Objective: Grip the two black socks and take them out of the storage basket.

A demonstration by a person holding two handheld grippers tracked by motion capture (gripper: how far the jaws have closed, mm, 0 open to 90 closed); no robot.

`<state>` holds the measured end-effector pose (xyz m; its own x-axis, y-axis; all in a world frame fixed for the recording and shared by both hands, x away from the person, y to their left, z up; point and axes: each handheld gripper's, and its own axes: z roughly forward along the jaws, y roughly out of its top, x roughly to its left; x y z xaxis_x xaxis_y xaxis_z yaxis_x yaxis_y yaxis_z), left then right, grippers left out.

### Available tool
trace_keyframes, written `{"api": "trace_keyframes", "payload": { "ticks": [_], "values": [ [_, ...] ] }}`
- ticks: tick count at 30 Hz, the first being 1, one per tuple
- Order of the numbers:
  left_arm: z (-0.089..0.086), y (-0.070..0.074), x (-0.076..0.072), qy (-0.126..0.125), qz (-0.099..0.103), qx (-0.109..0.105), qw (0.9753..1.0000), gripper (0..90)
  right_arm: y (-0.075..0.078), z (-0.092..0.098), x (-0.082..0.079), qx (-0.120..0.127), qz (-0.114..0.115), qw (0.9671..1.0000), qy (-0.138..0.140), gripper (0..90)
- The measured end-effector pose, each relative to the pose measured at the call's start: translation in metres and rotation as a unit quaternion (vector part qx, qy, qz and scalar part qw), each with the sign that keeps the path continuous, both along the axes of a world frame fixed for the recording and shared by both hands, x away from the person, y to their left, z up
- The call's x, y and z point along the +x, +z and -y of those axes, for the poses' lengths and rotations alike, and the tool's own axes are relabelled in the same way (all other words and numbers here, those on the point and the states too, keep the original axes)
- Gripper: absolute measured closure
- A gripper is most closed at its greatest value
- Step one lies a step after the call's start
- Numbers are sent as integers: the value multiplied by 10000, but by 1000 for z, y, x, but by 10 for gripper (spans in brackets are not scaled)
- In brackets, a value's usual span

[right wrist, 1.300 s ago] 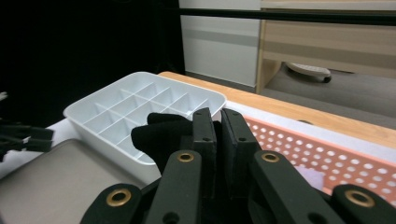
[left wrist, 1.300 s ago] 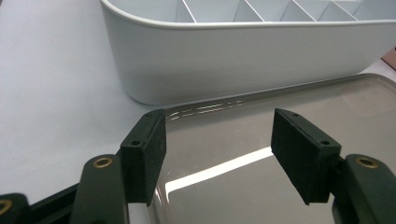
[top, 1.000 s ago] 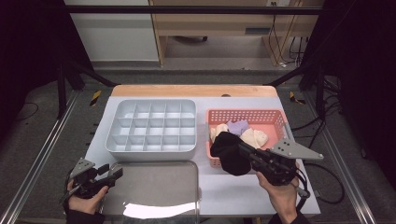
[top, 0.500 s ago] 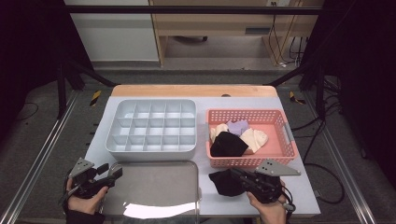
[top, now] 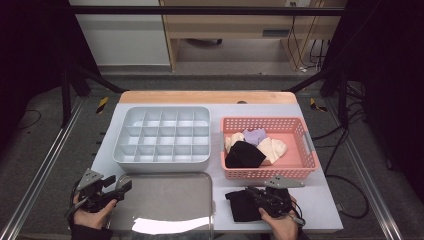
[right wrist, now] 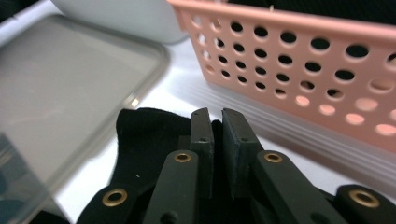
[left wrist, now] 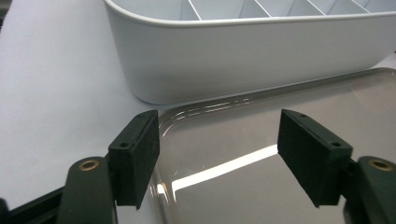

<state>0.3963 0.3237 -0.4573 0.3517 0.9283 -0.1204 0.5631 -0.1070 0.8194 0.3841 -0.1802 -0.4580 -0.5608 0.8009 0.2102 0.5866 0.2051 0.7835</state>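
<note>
A black sock [top: 239,206] lies on the white table just in front of the pink basket [top: 270,173], and my right gripper [top: 251,194] is shut on it. In the right gripper view the jaws pinch the black sock [right wrist: 140,135] at my right gripper [right wrist: 217,125], right beside the pink basket [right wrist: 303,60]. The basket holds another black sock [top: 244,155], a purple one [top: 255,135] and a cream one [top: 273,148]. My left gripper [top: 117,183] stands open and holds nothing at the left edge of the metal tray [top: 165,200]. In its own view my left gripper [left wrist: 217,154] straddles the metal tray's corner [left wrist: 243,135].
A white divided organizer [top: 162,136] sits behind the metal tray, left of the basket; its wall [left wrist: 243,56] rises close ahead of the left gripper. The metal tray [right wrist: 70,88] lies left of the held sock. The table's front edge is near both hands.
My right gripper has carried the black sock from over the basket down and toward the front, onto the table between tray and basket. The left gripper has stayed put.
</note>
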Motion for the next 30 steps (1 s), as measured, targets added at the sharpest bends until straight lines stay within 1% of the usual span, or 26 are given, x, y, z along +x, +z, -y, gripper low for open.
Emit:
{"api": "trace_keyframes", "payload": {
  "ticks": [2, 3, 5, 7, 9, 10, 16, 17, 18, 19, 20, 22, 23, 25, 30],
  "values": [
    [-1, -1, 0, 19, 5, 1, 10000, 320, -4, -3, 3, -104, -45, 9999, -33, 819],
    [-1, -1, 0, 43, 9, -1, 10000, 322, -6, -4, 4, -147, -16, 9999, -10, 814],
    [-3, -2, 1, 26, 37, -21, 10000, 341, -10, -7, 5, -279, -13, 9996, -40, 783],
    [-4, -3, 2, -1, 29, -90, 10000, 379, -14, -9, 8, -441, -31, 9990, -69, 744],
    [-5, -3, 2, 34, 41, -98, 9999, 387, -16, -10, 9, -494, -52, 9987, -91, 720],
    [-5, -3, 2, 49, 63, -96, 9999, 387, -15, -9, 9, -472, -40, 9988, -95, 711],
    [-5, -4, 2, 85, 123, -61, 9999, 387, -6, -5, 4, -231, 206, 9994, -153, 625],
    [-5, -4, 2, 54, 200, -38, 9998, 391, -4, -5, 3, -179, 214, 9994, -185, 607],
    [-5, -4, 2, 44, 304, 11, 9995, 406, -2, -4, 2, -141, 249, 9994, -198, 592],
    [-5, -4, 2, 42, 365, 73, 9993, 416, 0, -3, 2, -103, 307, 9992, -222, 583],
    [-5, -4, 2, 42, 322, 55, 9995, 425, 2, -2, 1, -87, 339, 9991, -244, 576],
    [-6, -3, 3, 65, 132, 166, 9998, 441, 6, -1, 1, -81, 399, 9987, -303, 553],
    [-6, -3, 3, 77, 87, 174, 9998, 441, 7, 0, 1, -50, 401, 9986, -333, 540],
    [-6, -3, 3, 100, 74, 152, 9998, 432, 10, 0, 1, 35, 376, 9987, -352, 516],
    [-8, -4, 4, 98, 7, 104, 9999, 414, 16, 0, 3, 87, 414, 9984, -380, 476]
  ]
}}
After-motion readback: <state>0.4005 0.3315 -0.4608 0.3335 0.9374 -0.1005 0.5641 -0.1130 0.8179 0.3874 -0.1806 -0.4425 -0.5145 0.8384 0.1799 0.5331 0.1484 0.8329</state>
